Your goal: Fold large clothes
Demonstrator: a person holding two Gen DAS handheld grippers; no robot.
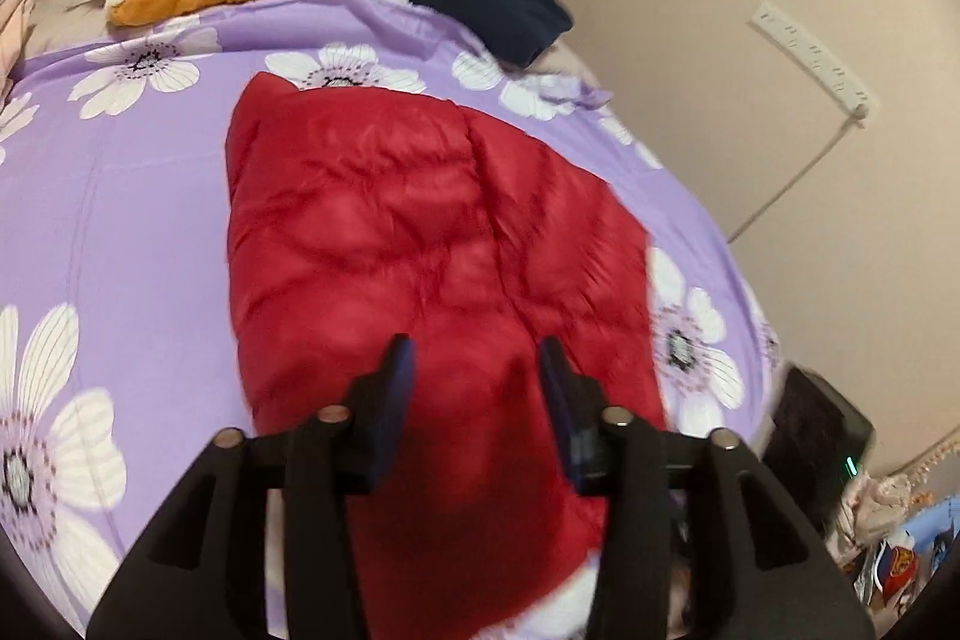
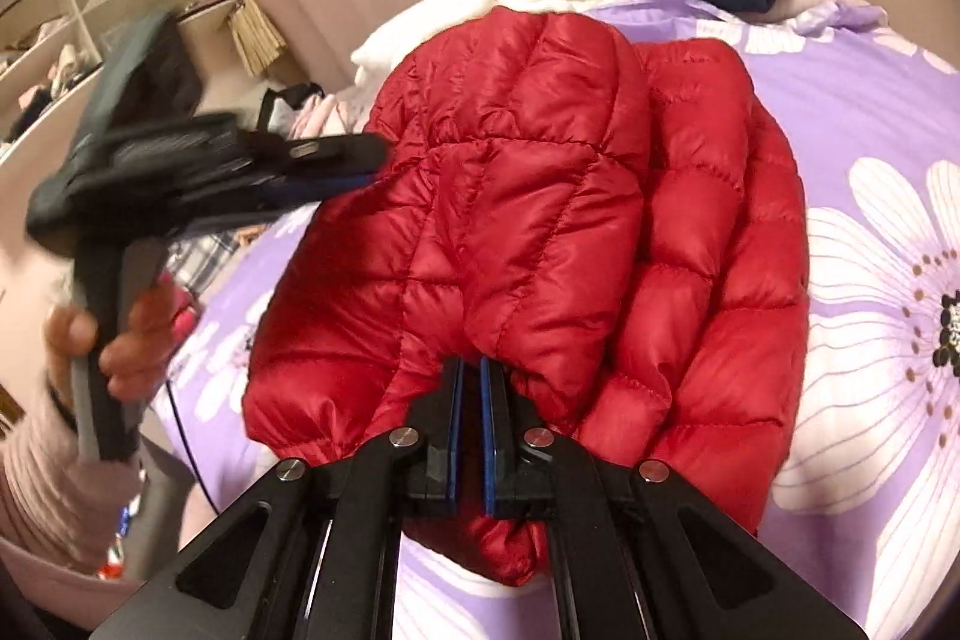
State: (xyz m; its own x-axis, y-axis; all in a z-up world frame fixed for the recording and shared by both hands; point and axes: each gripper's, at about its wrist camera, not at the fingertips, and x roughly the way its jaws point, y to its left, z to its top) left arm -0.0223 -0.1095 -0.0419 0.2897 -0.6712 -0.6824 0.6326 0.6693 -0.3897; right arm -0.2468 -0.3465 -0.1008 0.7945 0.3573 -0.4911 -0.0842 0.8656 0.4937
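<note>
Mid-fold, the red jacket (image 2: pixel 528 232) lies on the bed (image 2: pixel 870 112) at frame centre, the right tongs (image 2: pixel 471 376) pinching its hem, the left tongs (image 1: pixel 477 358) spread and empty; next, I judge, lay that hem flat.

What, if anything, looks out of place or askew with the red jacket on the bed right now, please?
The red jacket is bunched rather than flat: one part is doubled over and pinched in the shut right tool, above the purple floral bedspread. Nothing looks torn or spilled.
</note>
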